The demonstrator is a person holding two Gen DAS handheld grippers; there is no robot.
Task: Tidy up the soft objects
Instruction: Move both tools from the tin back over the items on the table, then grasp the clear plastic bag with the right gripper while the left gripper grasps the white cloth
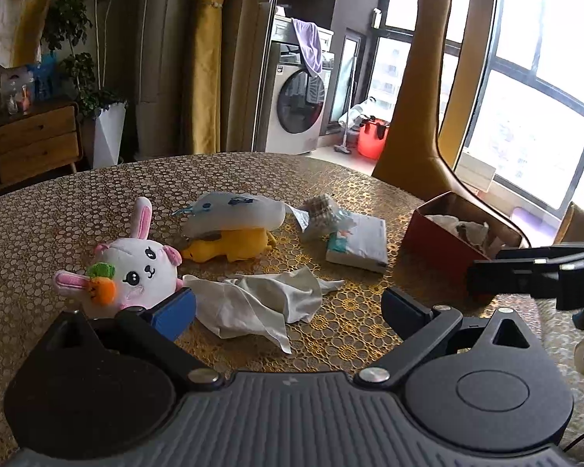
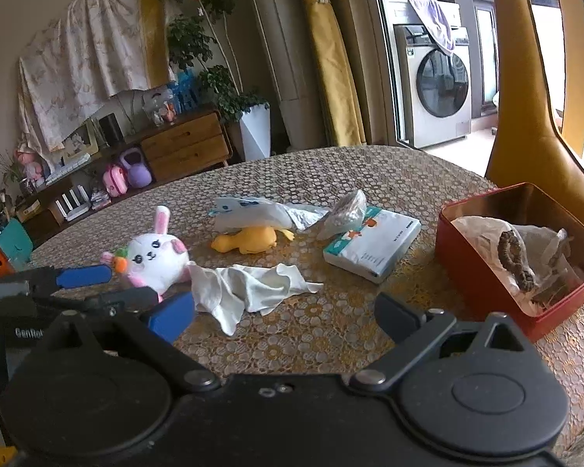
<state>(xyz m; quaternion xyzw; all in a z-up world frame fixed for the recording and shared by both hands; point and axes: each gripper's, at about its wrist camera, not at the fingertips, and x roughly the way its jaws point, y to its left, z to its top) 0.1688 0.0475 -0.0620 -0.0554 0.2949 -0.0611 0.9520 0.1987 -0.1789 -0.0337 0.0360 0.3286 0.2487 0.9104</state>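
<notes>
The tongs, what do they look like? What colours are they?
Both are mostly black. The left tongs have one bright blue pad and one dark pad, on black arms with silver rivets, above a grey ribbed body with round black discs. The right tongs look the same, with a plain black body. White "GenRo..." lettering shows on the left tongs' side in the right wrist view.

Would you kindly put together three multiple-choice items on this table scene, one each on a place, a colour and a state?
1. Where does the yellow plush lie?
A. in the red box
B. under the white and blue plush
C. on the tissue pack

2. What colour is the box on the table's right?
A. red
B. green
C. white

3. How does the white cloth lie?
A. folded square
B. rolled up
C. crumpled

Answers: 1 B, the white and blue plush rests on it; 2 A, its walls are red; 3 C, it lies in loose wrinkles.
</notes>
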